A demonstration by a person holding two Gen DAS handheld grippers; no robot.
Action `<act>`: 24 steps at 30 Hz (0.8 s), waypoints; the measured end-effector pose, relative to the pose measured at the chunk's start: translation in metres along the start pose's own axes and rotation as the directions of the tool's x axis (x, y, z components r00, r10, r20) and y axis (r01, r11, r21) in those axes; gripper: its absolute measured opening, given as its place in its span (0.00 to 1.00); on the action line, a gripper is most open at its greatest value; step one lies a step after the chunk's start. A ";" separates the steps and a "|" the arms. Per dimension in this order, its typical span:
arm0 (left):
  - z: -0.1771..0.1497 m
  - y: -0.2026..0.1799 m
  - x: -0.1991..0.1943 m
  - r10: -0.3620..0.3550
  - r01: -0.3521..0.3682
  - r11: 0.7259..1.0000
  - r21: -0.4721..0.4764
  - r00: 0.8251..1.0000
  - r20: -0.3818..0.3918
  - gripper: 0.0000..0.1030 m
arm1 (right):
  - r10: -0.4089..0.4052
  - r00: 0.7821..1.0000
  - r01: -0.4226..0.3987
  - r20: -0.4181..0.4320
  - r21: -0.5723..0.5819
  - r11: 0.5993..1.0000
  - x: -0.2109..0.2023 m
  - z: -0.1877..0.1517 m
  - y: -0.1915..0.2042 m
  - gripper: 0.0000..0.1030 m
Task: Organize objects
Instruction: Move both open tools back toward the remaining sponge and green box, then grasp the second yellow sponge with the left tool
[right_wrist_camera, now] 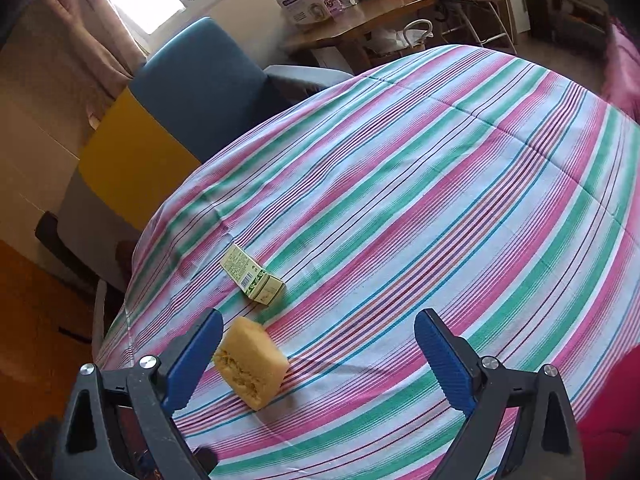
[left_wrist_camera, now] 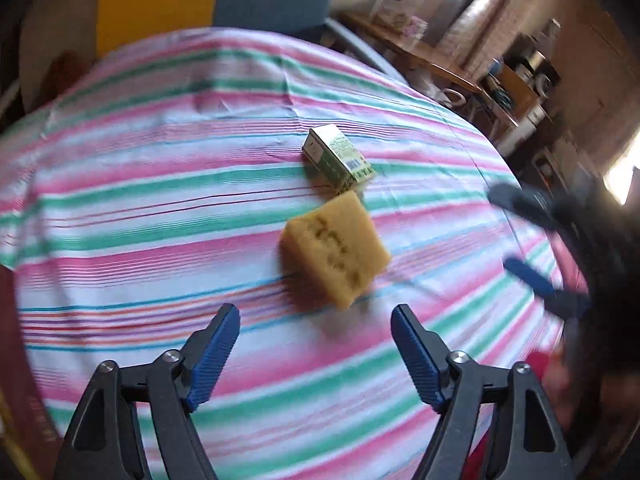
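Sponge [left_wrist_camera: 335, 249] and carton [left_wrist_camera: 338, 159] lie close together near the middle of the striped cloth [left_wrist_camera: 160, 200], the small green carton on its long side just beyond the yellow sponge block — a narrow gap seems to part them, though the left view is blurred there. Your left gripper [left_wrist_camera: 316, 320] hangs above the cloth with its jaws spread wide and nothing between them, the sponge just ahead of its fingertips. Your right gripper [right_wrist_camera: 319, 326] is equally wide and empty; in its own view the sponge [right_wrist_camera: 251, 362] sits just inside the left finger [right_wrist_camera: 196, 360], off centre, and I cannot tell whether they touch.

If the sponge is your next pick, settle on one gripper first. The left one looks better lined up — the block sits almost midway ahead of its fingers. Turn your wrist so the pads meet two flat, opposite faces rather than corners, since the block lies diagonal to you. Come down low enough to catch its sides, and close gently; foam will probably squash and slip under a hard squeeze. Keep clear of the carton [right_wrist_camera: 253, 274] as you go in, as a nudge could likely skate it across the cloth.
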State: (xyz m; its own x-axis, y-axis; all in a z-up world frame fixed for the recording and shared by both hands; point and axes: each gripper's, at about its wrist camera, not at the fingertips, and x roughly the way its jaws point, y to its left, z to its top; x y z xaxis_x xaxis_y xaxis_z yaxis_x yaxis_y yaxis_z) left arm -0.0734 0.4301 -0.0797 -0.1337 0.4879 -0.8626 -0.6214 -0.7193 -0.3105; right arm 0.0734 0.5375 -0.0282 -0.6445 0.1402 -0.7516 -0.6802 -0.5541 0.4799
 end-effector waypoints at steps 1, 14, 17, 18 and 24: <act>0.006 -0.001 0.006 -0.007 0.008 1.000 -0.026 1.000 0.002 0.79 | 0.002 1.000 -0.002 0.001 0.000 1.000 0.001 0.000 0.000 0.94; 0.024 -0.015 0.052 0.091 -0.091 0.996 0.012 0.996 0.019 0.61 | 0.022 1.000 -0.022 -0.009 0.023 0.999 0.006 0.000 -0.005 0.95; 0.007 -0.002 0.032 0.072 -0.072 0.997 0.015 0.997 0.028 0.58 | 0.025 1.000 -0.025 -0.005 0.019 1.000 0.005 0.000 -0.004 0.95; 0.000 0.002 0.025 0.072 -0.073 0.997 0.016 0.997 0.033 0.58 | 0.025 1.000 -0.025 -0.007 0.016 1.000 0.005 0.000 -0.004 0.95; -0.060 0.028 -0.018 0.095 -0.097 0.994 0.040 0.993 0.065 0.58 | 0.024 0.999 -0.024 -0.040 -0.014 1.000 0.010 -0.003 0.001 0.95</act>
State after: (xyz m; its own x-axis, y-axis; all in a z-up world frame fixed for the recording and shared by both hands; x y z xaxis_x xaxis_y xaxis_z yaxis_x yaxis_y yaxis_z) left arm -0.0417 0.3716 -0.0969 -0.2419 0.4488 -0.8603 -0.6360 -0.7429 -0.2088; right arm 0.0675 0.5363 -0.0367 -0.6461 0.0940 -0.7574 -0.6592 -0.5689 0.4917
